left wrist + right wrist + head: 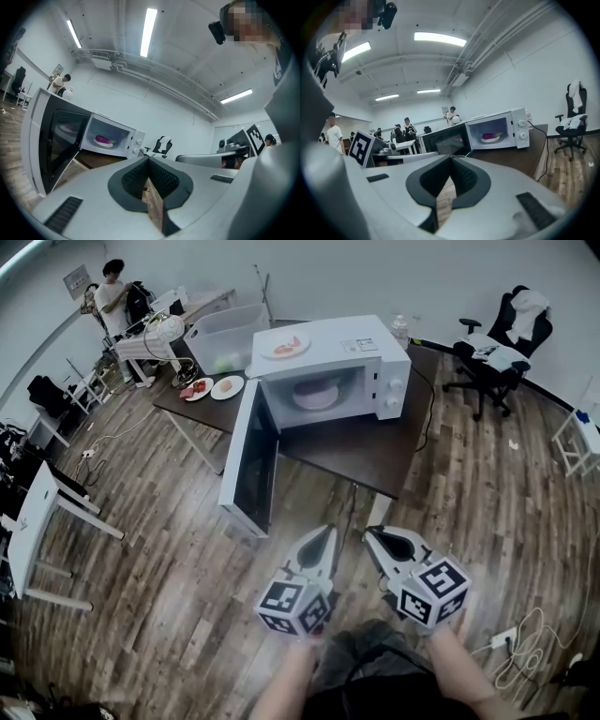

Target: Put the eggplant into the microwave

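Purple eggplant (317, 390): lies inside your microwave (370, 343); placement looks done.
Door (251, 460): hangs open, likely for access.
Left gripper (327, 531): jaws together, empty.
Right gripper (371, 533): jaws together, empty, well clear.

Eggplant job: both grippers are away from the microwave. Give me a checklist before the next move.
1. Eggplant inside the microwave: ok, it lies on a plate in the cavity.
2. Door shut: not ok, it stands wide open.
3. Left gripper empty: ok, jaws together, nothing between them.
4. Right gripper empty: ok, jaws together, nothing between them.
5. Grippers clear of the door: ok, both are over the floor, apart from it.
6. Eggplant clear of the door opening: cannot tell, too small to judge.
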